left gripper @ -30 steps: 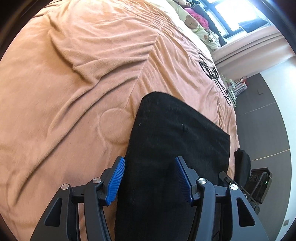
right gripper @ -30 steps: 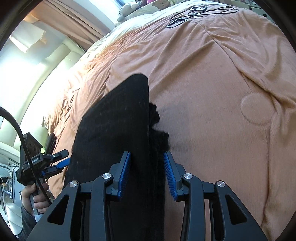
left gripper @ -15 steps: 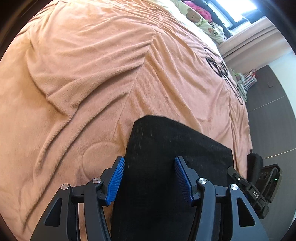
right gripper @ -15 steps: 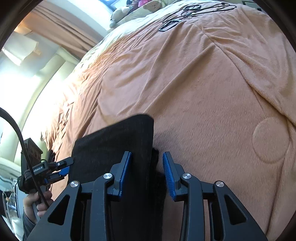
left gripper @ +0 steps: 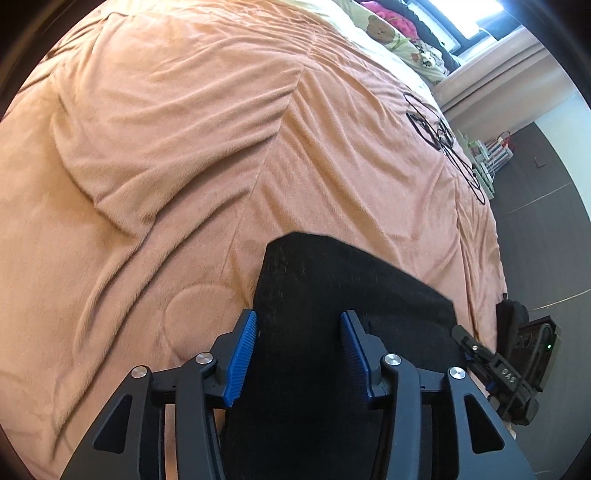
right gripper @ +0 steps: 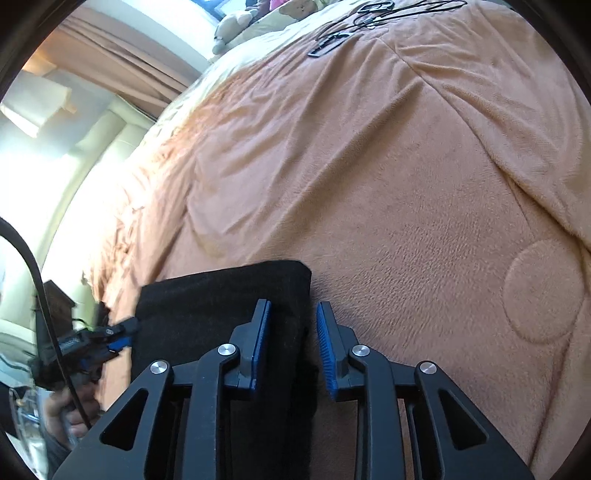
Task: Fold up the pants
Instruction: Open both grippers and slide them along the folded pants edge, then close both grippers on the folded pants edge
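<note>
The black pants (left gripper: 332, 295) lie folded into a flat rectangle on the orange blanket (left gripper: 184, 147). My left gripper (left gripper: 298, 325) is open, its blue pads wide apart over the near left part of the pants, holding nothing. In the right wrist view the pants (right gripper: 221, 295) sit at lower left. My right gripper (right gripper: 293, 314) is open with a narrower gap, straddling the right edge of the pants. The right gripper also shows in the left wrist view (left gripper: 491, 365), and the left gripper in the right wrist view (right gripper: 110, 332).
The blanket is rumpled with ridges and a stitched circle (right gripper: 543, 291). Black cables (left gripper: 439, 136) lie on the far part of the bed. Stuffed toys and pillows (left gripper: 384, 29) sit by the window. A dark floor (left gripper: 546, 240) lies beyond the bed's right edge.
Both grippers have drawn back toward the near end of the pants. The visible black cloth ahead has shortened from a long strip to a short rectangle. Both stay open.
</note>
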A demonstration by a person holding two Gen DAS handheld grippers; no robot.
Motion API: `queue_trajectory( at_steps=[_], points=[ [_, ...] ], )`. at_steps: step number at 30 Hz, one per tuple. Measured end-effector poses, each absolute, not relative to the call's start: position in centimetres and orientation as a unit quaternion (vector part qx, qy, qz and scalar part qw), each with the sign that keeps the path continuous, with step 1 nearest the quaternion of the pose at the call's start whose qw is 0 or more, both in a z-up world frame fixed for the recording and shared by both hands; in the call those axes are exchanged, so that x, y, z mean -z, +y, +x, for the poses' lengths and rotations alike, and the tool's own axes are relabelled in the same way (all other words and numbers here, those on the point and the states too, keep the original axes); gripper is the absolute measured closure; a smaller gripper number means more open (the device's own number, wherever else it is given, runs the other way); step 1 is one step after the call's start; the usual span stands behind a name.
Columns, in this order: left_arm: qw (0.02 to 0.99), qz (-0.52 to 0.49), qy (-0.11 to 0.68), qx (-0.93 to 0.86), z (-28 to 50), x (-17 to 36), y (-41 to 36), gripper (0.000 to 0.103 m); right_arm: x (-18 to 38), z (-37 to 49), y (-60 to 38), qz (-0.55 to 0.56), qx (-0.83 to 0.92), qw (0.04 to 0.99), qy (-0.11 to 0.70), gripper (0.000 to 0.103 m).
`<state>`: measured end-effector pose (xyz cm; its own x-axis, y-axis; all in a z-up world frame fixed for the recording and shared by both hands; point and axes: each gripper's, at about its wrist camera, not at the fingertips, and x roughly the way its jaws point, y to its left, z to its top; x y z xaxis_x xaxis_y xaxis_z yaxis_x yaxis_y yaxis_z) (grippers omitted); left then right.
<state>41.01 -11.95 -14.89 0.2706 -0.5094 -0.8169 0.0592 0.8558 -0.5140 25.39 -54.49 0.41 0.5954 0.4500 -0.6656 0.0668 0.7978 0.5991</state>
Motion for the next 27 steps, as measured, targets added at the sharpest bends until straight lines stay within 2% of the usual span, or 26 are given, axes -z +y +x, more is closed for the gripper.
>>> queue_trajectory(
  at_steps=[2, 5, 6, 7, 9, 15, 27],
  points=[
    [0.767, -0.205, 0.577, 0.192, 40.4, 15.1, -11.6, 0.045, -0.7, 24.6, -54.7, 0.297, -0.125, 0.842, 0.432, 0.080],
    [0.760, -0.214, 0.582, 0.194, 39.5, 15.6, -10.8, 0.045, -0.4, 23.4, -55.0, 0.313, -0.155, 0.829, 0.437, 0.079],
    [0.758, -0.218, 0.583, 0.196, 39.2, 15.8, -10.5, 0.045, -0.2, 22.9, -55.0, 0.314, -0.163, 0.825, 0.440, 0.076],
    [0.755, -0.222, 0.584, 0.197, 38.9, 15.9, -10.3, 0.045, 0.0, 22.7, -55.1, 0.315, -0.165, 0.822, 0.444, 0.072],
    [0.753, -0.225, 0.585, 0.200, 38.3, 16.0, -9.8, 0.045, 0.4, 22.3, -55.2, 0.317, -0.170, 0.815, 0.454, 0.049],
    [0.748, -0.220, 0.590, 0.211, 36.7, 15.9, -9.0, 0.045, 1.6, 21.3, -56.3, 0.357, -0.184, 0.792, 0.460, 0.037],
    [0.736, -0.219, 0.600, 0.227, 34.7, 16.3, -8.5, 0.045, 4.0, 21.2, -58.5, 0.412, -0.220, 0.740, 0.484, 0.036]
  ],
)
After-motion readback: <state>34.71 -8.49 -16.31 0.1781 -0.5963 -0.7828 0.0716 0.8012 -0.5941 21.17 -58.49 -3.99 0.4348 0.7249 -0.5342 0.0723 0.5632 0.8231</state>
